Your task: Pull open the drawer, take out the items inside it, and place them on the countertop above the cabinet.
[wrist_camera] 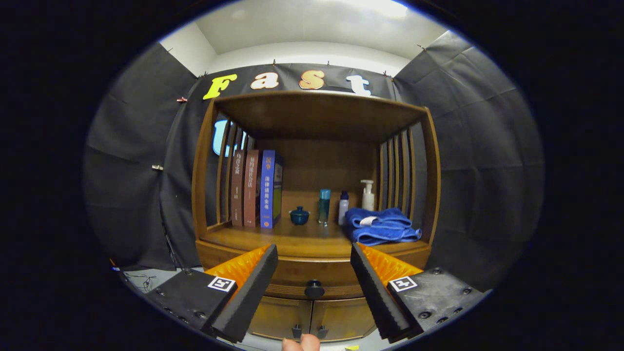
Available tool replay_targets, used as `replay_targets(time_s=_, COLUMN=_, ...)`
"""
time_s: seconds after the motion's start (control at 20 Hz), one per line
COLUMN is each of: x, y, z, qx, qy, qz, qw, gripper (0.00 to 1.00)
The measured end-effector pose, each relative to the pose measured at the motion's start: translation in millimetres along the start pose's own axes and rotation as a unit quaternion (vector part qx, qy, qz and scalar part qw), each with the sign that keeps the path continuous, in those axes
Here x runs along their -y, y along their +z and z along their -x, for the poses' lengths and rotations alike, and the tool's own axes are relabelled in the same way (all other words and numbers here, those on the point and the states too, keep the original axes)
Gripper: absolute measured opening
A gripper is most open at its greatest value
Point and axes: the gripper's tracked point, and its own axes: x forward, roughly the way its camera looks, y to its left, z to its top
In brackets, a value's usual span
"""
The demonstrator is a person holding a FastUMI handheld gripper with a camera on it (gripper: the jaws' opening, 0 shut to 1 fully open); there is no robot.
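**Drawer shut, claw spread before the knob**

Gripper view: The claw (314, 273) is held spread wide, with nothing pinched between its fingers (253, 287). It is pointed at the front of a wooden cabinet (207, 185). Between the two fingers, and a little beyond their tips, the drawer (312, 279) is seen closed, flush with the cabinet front. Its round dark knob (314, 289) sits midway between the fingers and is not touched by either. What lies inside the drawer cannot be told.

Below the drawer, two doors (312, 319) are seen shut, each with a small handle near the seam where they meet. A fingertip (301, 343) of the person is visible just below the doors, between the fingers' bases.

Above the drawer, the countertop (292, 241) is bare along its front edge. Toward its back left corner three books (256, 187) are stood upright, side by side, against the slatted left wall. Near the middle of the back edge a small lidded cup (299, 215) is placed, with a teal bottle (324, 206) just beside it and a smaller bottle (343, 206) next to that. A pump bottle (368, 195) is stood toward the back right corner. In front of it a folded blue towel (382, 226) is laid along the right edge, reaching close to the front.

A shelf (317, 112) roofs the open compartment.
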Motion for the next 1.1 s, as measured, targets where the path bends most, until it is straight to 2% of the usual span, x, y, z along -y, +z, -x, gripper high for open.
replay_targets(time_s=0.3, x=-2, y=-106, z=-33, qx=-0.066, qy=0.002, qz=-0.028, qw=0.997, gripper=0.99)
replay_targets(time_s=0.45, x=2, y=-143, z=-46, qx=-0.108, qy=-0.002, qz=-0.033, qw=0.994, gripper=0.99)
replay_targets(time_s=0.85, x=-1, y=-147, z=-80, qx=-0.114, qy=0.01, qz=-0.026, qw=0.993, gripper=0.99)
replay_targets(time_s=0.95, x=-1, y=-148, z=-87, qx=-0.117, qy=0.01, qz=-0.028, qw=0.993, gripper=0.92)
replay_targets(time_s=1.0, x=7, y=-148, z=-87, qx=-0.119, qy=-0.003, qz=-0.022, qw=0.993, gripper=0.78)
replay_targets(time_s=1.1, x=7, y=-144, z=-83, qx=-0.123, qy=0.002, qz=-0.045, qw=0.991, gripper=0.52)
